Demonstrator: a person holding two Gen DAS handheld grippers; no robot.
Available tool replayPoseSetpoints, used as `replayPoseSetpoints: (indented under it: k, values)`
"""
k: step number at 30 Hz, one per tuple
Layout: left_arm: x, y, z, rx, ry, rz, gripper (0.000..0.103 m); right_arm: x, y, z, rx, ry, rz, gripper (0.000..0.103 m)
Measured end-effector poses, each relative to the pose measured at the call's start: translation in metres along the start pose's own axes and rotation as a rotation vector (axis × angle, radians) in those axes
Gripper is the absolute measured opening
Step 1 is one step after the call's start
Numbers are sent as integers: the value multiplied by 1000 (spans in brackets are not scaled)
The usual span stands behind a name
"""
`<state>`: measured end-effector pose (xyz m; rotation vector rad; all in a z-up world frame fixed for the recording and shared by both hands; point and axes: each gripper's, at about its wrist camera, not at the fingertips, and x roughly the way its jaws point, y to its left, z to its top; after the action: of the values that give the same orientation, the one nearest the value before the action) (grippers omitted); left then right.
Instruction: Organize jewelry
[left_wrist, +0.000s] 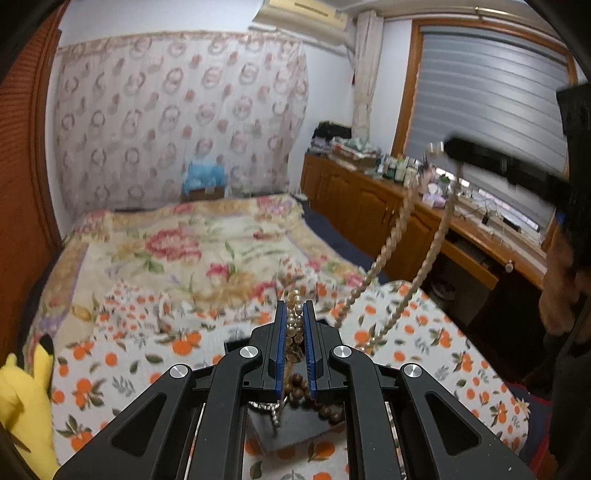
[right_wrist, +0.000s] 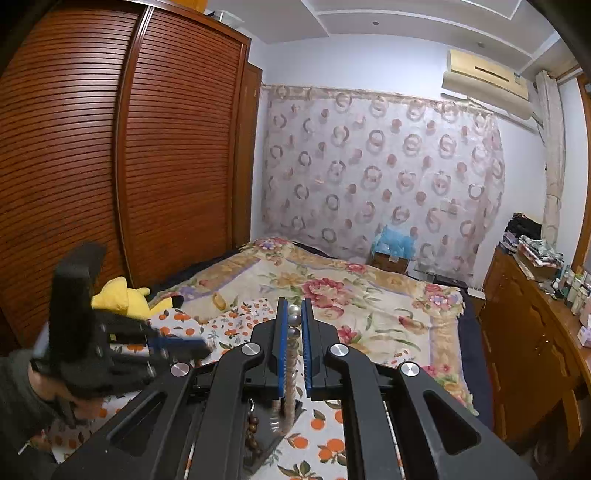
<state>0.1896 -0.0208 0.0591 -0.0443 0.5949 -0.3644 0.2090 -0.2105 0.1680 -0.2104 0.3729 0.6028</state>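
the left gripper (left_wrist: 294, 314) has its jaws drawn narrow on a bunch of pearls (left_wrist: 294, 325), held over the bed (left_wrist: 177, 254) above a dark tray (left_wrist: 295, 424). brown beads (left_wrist: 299, 384) sit just behind the blue pads, low between the jaws and trailing toward the tray. from the bunch a doubled pearl strand (left_wrist: 391, 240) climbs up and to the right to the right gripper (left_wrist: 439, 147), blurred at the frame's edge.

in the right wrist view the right gripper (right_wrist: 294, 314) is pinched narrow on silver balls (right_wrist: 294, 314) at the strand's end – the strand (right_wrist: 290, 387) hangs straight down between the pads toward the tray (right_wrist: 266, 443). the left gripper (right_wrist: 199, 345) shows lower left, blurred, over the orange-print cloth (right_wrist: 325, 443).
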Motion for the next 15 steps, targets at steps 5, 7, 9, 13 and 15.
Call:
replayPoseSetpoints:
  k: [5, 7, 9, 13, 15]
  values:
    - [14, 4, -17, -5, 54, 16, 8, 30, 3, -16, 17, 55, 32, 8]
    - [15, 5, -21, -8, 64, 20, 8, 42, 5, -25, 21, 85, 44, 8]
    - [16, 7, -26, -13, 74, 24, 9, 57, 10, -38, 22, 122, 45, 8]
    - [14, 7, -38, -19, 93, 35, 13, 81, 13, -58, 40, 181, 67, 9]
    - [11, 6, -44, -16, 99, 40, 19, 86, 16, -65, 43, 200, 70, 9]
